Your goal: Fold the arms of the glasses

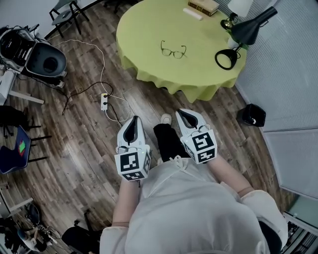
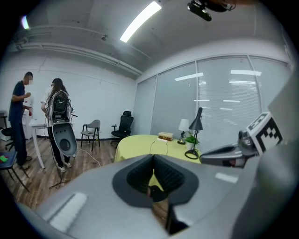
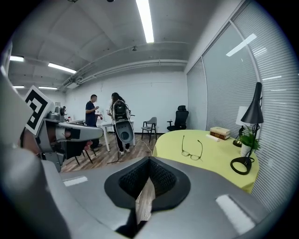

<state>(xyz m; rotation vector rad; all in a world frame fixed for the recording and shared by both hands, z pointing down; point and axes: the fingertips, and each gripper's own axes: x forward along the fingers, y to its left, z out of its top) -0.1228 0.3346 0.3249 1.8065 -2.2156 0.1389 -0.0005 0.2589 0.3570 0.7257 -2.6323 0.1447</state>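
The only marks to read are the black-and-white square markers on the cubes (image 1: 133,166) at the back of each gripper; they are patterns, not letters. The left gripper (image 1: 134,119) has its jaws pressed together at the tips, with nothing pinched between the dark ribbed pads (image 2: 140,175). The right gripper (image 1: 182,112) is also closed tight and empty, its pads (image 3: 161,179) meeting along a thin line. In the head view both grippers sit side by side over the wooden floor (image 1: 89,139), pointing toward 12 o'clock and well short of the round table (image 1: 144,30) with its yellow-green cloth. The glasses (image 1: 173,51) lie near the middle of that table, at about 12 o'clock from the grippers, with both arms spread open and touched by neither gripper. A black desk lamp (image 1: 243,34) stands at 3 o'clock from the glasses, and a stack of books (image 1: 202,6) lies at about 1 o'clock from them, near the far edge. A black bin (image 1: 251,115) sits on the floor at 2 o'clock from the right gripper.
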